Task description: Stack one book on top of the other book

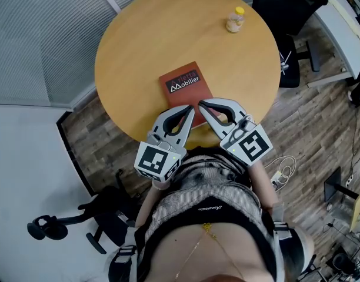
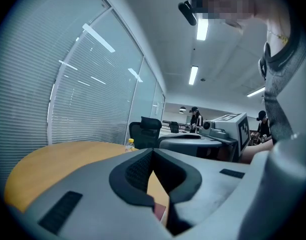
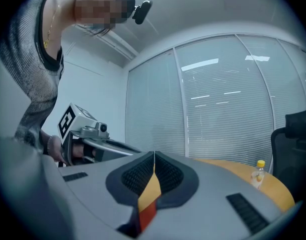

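A red book (image 1: 185, 90) with white lettering lies flat near the front edge of the round wooden table (image 1: 139, 34). I see only this one cover, and whether another book lies under it I cannot tell. My left gripper (image 1: 190, 109) hovers over the book's near edge, jaws shut with nothing between them. Right beside it my right gripper (image 1: 200, 104) is also shut and empty, its tips over the book's near right corner. In the left gripper view the shut tips (image 2: 153, 152) frame a red sliver of book (image 2: 159, 213). The right gripper view shows shut tips (image 3: 154, 154) over table and book (image 3: 147, 215).
A small bottle with a yellow cap (image 1: 235, 20) stands at the table's far right, also seen as the bottle (image 2: 130, 144) and the bottle (image 3: 259, 173). A black office chair (image 1: 289, 16) stands behind the table, and another chair (image 1: 80, 225) is at the lower left. Cables (image 1: 281, 169) lie on the floor.
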`<state>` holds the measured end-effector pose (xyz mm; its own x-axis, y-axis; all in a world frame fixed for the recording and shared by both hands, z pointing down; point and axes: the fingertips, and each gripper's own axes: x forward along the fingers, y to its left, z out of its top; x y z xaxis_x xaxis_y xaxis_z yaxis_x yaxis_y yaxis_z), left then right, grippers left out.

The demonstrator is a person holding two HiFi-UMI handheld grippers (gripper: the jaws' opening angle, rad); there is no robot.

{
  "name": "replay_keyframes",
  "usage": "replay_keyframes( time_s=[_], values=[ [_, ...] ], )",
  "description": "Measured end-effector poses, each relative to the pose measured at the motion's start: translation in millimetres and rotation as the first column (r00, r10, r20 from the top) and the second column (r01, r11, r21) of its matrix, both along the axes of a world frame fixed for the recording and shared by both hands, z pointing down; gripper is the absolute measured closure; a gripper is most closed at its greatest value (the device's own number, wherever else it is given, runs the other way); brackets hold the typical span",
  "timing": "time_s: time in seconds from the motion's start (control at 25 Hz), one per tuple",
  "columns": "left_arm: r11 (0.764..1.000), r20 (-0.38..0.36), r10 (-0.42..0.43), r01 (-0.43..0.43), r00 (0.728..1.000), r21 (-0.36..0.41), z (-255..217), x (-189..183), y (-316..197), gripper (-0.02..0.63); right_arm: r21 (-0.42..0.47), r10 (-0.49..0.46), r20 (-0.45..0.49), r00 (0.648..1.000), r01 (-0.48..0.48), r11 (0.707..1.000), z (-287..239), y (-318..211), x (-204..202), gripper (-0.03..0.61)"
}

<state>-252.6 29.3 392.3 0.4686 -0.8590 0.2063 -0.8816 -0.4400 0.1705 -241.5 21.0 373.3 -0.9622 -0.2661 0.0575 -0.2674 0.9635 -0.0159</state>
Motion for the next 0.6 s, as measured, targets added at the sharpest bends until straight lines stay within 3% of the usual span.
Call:
replay_keyframes(
  time_s=[0.6],
  values=[
    [1.0,0.009,0.003,-0.003,1.0,-0.011,6.0,1.8,2.0,0.594,0.013,-0.005,-0.004,1.0,0.005,1.0,1.7,1.6,2.0,0.552]
  ],
)
